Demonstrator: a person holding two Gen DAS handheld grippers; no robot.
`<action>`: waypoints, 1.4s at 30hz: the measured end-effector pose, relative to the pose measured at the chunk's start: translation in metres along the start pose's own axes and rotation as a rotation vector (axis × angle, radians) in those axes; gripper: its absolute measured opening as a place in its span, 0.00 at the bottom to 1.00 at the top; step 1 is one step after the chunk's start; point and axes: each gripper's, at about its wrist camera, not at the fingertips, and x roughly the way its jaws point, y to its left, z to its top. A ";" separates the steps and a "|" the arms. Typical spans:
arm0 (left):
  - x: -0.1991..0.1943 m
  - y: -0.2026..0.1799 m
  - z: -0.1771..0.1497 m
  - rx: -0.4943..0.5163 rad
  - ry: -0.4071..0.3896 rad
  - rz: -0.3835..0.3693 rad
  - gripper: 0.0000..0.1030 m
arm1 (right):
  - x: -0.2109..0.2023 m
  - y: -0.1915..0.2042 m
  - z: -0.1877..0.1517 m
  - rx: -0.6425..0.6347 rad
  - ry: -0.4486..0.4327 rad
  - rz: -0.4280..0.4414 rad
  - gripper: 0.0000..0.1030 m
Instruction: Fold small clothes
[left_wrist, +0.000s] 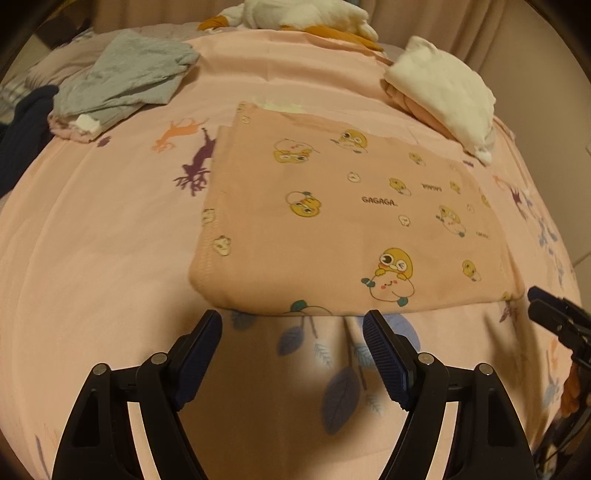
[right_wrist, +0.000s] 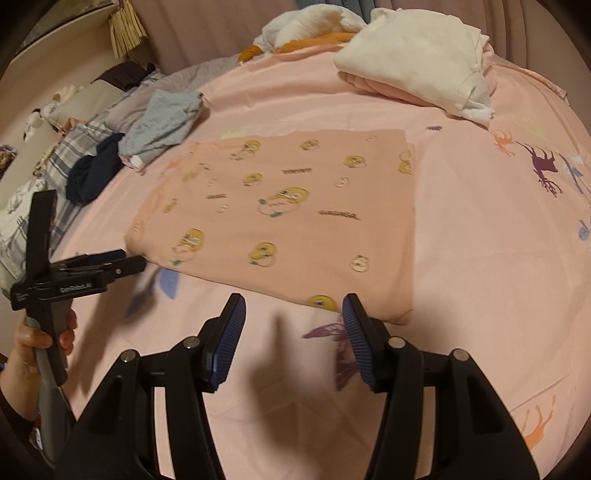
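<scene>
A pink garment with yellow cartoon prints (left_wrist: 343, 225) lies flat and folded into a rectangle on the pink bed sheet (left_wrist: 110, 229). It also shows in the right wrist view (right_wrist: 288, 218). My left gripper (left_wrist: 291, 328) is open and empty, just short of the garment's near edge. My right gripper (right_wrist: 293, 314) is open and empty, at the garment's near corner. The left gripper shows from the side in the right wrist view (right_wrist: 122, 258), beside the garment's left corner. The right gripper shows at the right edge of the left wrist view (left_wrist: 535, 301).
A grey garment (left_wrist: 125, 77) lies at the far left beside a dark navy one (left_wrist: 22, 136). A stack with a white folded piece (left_wrist: 443, 88) on pink lies at the far right. White and orange clothes (left_wrist: 303, 14) lie at the back. Pillows (right_wrist: 74, 110) line the left.
</scene>
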 end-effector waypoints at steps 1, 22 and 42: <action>-0.001 0.003 0.000 -0.013 -0.001 -0.003 0.76 | -0.001 0.002 0.000 0.007 -0.004 0.012 0.56; 0.023 0.053 0.025 -0.222 -0.005 -0.057 0.76 | 0.017 0.023 0.007 0.049 0.005 0.108 0.62; 0.050 0.029 0.062 -0.158 -0.015 -0.094 0.73 | 0.045 0.023 0.018 0.044 0.026 0.104 0.63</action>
